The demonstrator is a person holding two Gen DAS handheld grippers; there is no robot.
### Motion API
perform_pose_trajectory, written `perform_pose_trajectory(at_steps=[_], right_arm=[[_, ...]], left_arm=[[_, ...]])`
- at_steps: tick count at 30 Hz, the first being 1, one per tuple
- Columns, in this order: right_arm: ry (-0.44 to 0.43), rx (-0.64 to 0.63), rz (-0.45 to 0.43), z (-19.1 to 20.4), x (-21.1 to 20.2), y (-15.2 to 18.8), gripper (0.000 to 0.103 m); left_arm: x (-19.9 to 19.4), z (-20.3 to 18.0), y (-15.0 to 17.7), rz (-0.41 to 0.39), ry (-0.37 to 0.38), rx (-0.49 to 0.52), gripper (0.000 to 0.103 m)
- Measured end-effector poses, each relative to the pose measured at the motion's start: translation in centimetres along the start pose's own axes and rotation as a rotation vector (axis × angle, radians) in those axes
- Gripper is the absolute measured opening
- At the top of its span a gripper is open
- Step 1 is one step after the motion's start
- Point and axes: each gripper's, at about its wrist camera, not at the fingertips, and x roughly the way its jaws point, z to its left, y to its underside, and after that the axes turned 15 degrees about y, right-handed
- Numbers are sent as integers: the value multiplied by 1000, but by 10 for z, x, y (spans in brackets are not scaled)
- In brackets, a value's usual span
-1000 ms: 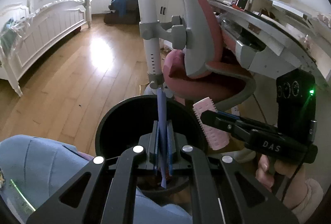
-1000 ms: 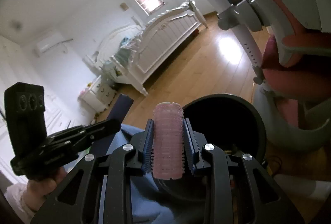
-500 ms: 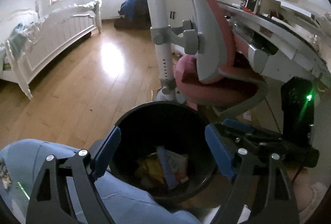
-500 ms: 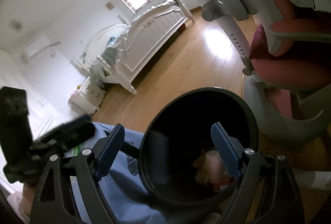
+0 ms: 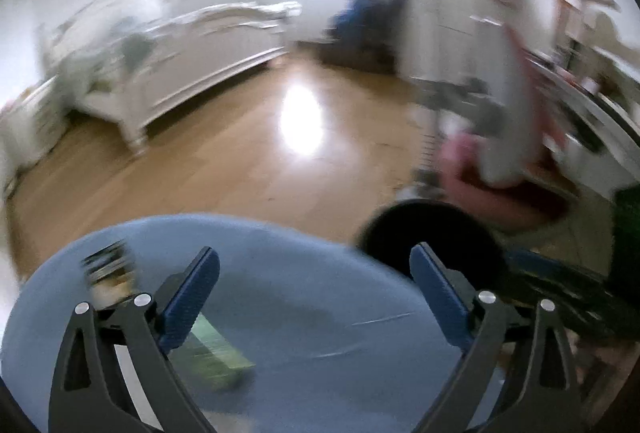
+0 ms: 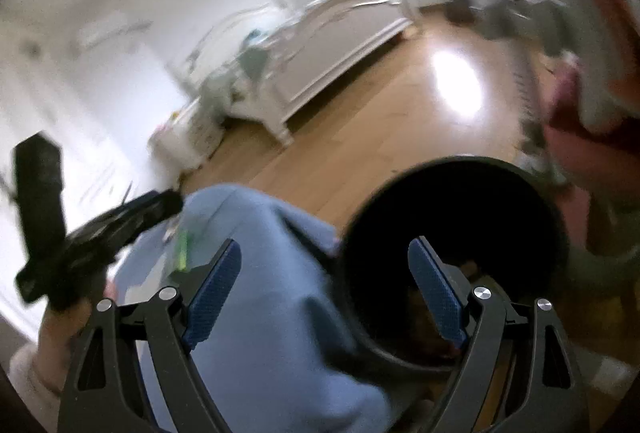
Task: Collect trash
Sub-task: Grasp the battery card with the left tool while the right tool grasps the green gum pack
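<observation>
Both views are blurred by motion. A black round trash bin [image 5: 430,233] stands on the wood floor; it also shows in the right wrist view [image 6: 460,217]. My left gripper [image 5: 316,293] is open and empty over a round blue-covered surface [image 5: 280,297], left of the bin. A green wrapper [image 5: 212,353] and a small dark packet [image 5: 110,271] lie on that surface. My right gripper [image 6: 324,285] is open and empty, its right finger over the bin's mouth. The left gripper [image 6: 80,233] shows at the left of the right wrist view. Trash in the bin is barely visible.
A pink and grey chair [image 5: 504,137] stands just behind the bin. A white bed [image 5: 180,49] runs along the far left. A desk [image 5: 600,101] is at the right. Bare wood floor [image 5: 260,153] lies between bed and chair.
One second ago the left gripper held a blue strip and the right a pink hair roller; both opened over the bin and dropped them. Both grippers have now swung left, away from the bin.
</observation>
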Motion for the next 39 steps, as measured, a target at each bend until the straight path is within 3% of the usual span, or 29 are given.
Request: perform_pose_trajectory(at_steps=[6,10,14,19,21,24,26,31,35,39], right_arm=[[-49,-219,26,93,18,-5,81],[-67,-340,79,141,39,-4,80],[-56,-470,129,187,67,3,80],[-12,-541,183,213,99,11,80],[10,-559,199,221,112,12,70],[45,-598,192,225,121,16,51],[48,-605,186,226,121,16,34],[-64,-466,219,200,115,9,32],[-122,-370,174,172,88,4,32],[-151,-265,94,136,53,-4,32]], left_arm=[[-17,110,16,8,-222,-223,95],[-10,153,22,47,-264,-325,95],[6,163,21,88,-273,-313,95],[18,161,18,134,-280,-274,96],[22,160,16,152,-285,-241,95],[18,161,20,146,-292,-214,85],[10,163,25,132,-304,-194,64],[-8,169,37,116,-210,-161,63],[-29,164,44,50,-165,-206,63],[-59,134,36,-42,-91,-192,63]])
